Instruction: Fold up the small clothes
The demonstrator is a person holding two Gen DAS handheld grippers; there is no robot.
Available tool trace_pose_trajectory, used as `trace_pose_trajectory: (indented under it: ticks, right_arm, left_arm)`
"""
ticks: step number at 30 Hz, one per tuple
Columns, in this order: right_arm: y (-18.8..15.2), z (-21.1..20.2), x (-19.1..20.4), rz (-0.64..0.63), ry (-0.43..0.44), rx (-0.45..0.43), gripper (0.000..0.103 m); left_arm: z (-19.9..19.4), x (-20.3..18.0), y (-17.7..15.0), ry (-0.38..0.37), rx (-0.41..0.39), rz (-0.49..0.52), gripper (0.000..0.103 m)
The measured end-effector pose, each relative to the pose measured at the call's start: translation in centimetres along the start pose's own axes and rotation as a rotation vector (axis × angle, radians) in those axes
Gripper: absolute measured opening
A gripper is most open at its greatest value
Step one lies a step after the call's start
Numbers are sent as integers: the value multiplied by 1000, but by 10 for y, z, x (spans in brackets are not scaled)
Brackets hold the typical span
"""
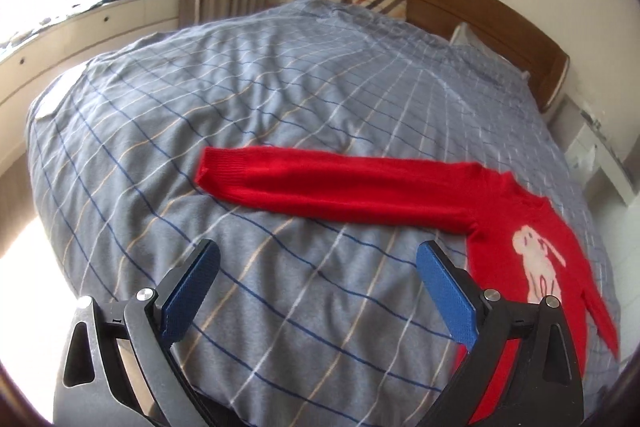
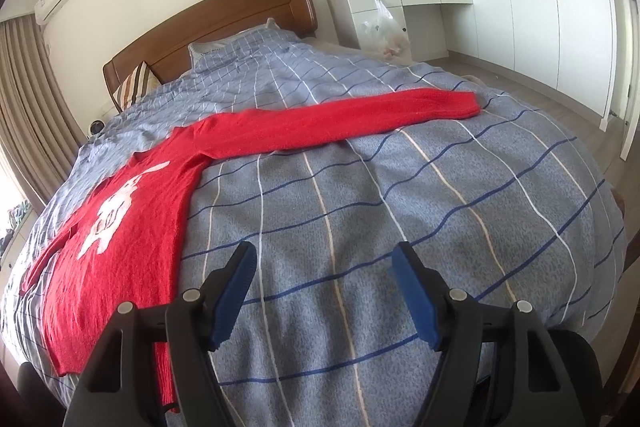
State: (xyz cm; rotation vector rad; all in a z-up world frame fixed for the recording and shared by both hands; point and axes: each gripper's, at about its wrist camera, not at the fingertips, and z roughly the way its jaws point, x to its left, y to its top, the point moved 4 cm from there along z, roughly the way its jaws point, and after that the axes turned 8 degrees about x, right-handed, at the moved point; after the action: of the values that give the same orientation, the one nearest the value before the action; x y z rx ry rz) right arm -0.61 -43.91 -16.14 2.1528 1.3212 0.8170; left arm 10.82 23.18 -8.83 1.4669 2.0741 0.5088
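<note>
Red sweater [image 2: 132, 227]: flat on my checked duvet [image 2: 360, 187], sleeves spread. Left gripper [image 1: 318, 263] and right gripper [image 2: 324, 267] released, empty, hovering beside it.

A: How did the left claw [image 1: 318, 259] stand?

B: Its two fingers with blue pads [image 1: 191, 291] were far apart, and nothing was between them. It pointed forward and down, and it hung in the air without touching anything.

A: And the right claw [image 2: 324, 267]?

B: It was also open, but a little less wide. Its blue pads [image 2: 234, 289] pressed on nothing. It was tilted down in the same way. No hand or sleeve was visible in either view.
</note>
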Motion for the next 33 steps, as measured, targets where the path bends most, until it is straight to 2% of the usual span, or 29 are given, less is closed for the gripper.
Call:
trace_pose_trajectory:
  ticks: [3,7,11,13,20,31,33]
  right_arm:
    - [0,-1,2,-13,-7,-5,74]
    - [0,0,4,-21,-8,1,76]
    - [-1,0,2,-15,-11,2,77]
    - [-1,0,1,-8,-13,2,77]
    - [-2,2,1,-13,-11,9,78]
    - [-2,5,1,-4,-4,21,81]
    - [-2,6,0,-4,-1,26,85]
  left_arm:
    - [13,-37,-25,-42,38,115,99]
    - [37,-56,-51,-98,87,116,99]
    - [63,-58,-72,-78,153,108,99]
    - [71,-56,-77,-56,159,123,99]
    - [80,-62,-87,12,157,237,103]
    - [86,-59,-83,0,225,216,103]
    - [88,-59,-81,1,233,198,103]
